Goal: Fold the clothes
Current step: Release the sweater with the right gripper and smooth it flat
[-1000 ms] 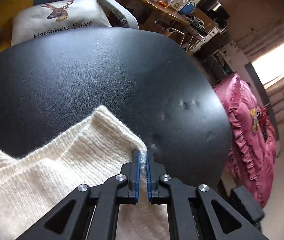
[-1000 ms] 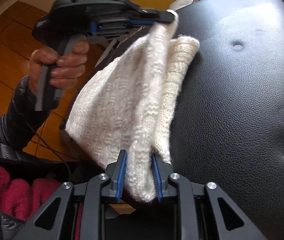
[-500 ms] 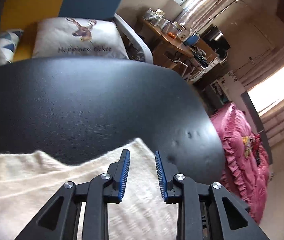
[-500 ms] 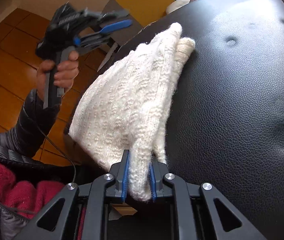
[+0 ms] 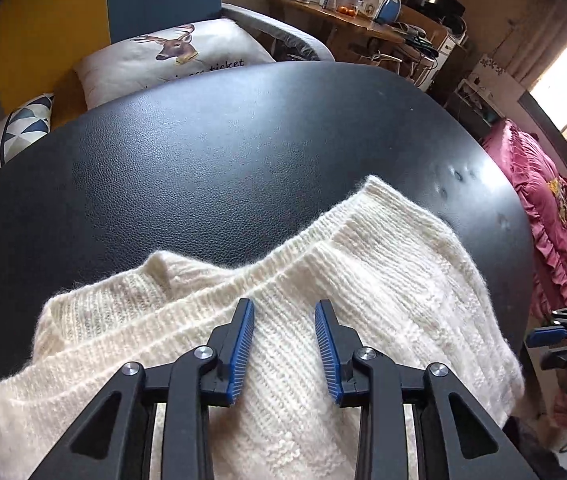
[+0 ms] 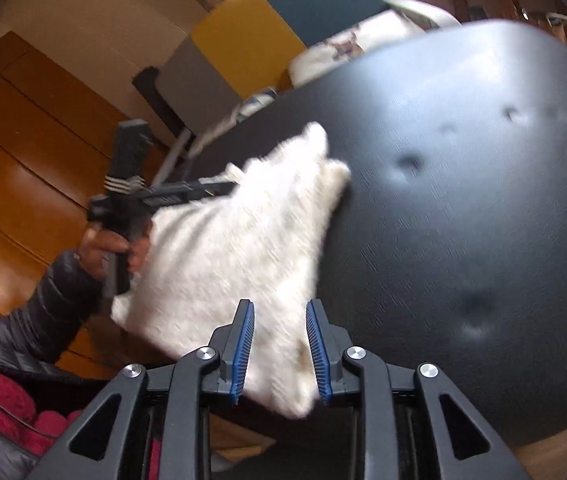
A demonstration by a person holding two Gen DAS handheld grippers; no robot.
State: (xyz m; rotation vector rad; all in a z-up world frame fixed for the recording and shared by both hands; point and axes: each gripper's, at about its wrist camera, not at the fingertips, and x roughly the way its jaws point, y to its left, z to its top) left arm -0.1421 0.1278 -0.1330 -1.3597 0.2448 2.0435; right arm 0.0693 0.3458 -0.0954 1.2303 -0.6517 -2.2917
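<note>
Both grippers free, sweater folded on the table.

Nearest me, my left gripper hovers low over the sweater with its fingers apart and nothing between them; my right gripper is also spread, the knit's near corner lying loose in the gap, not pinched. The sweater lies doubled at the near edge of the black table, one layer on another, with a corner hanging off the edge toward me. I judge one fold is just laid, so next I need a fresh grip on an edge to fold again or square the layers. Farther off, my left hand holds its gripper level and pointed across the knit. Beyond the table sits a deer cushion.
</note>
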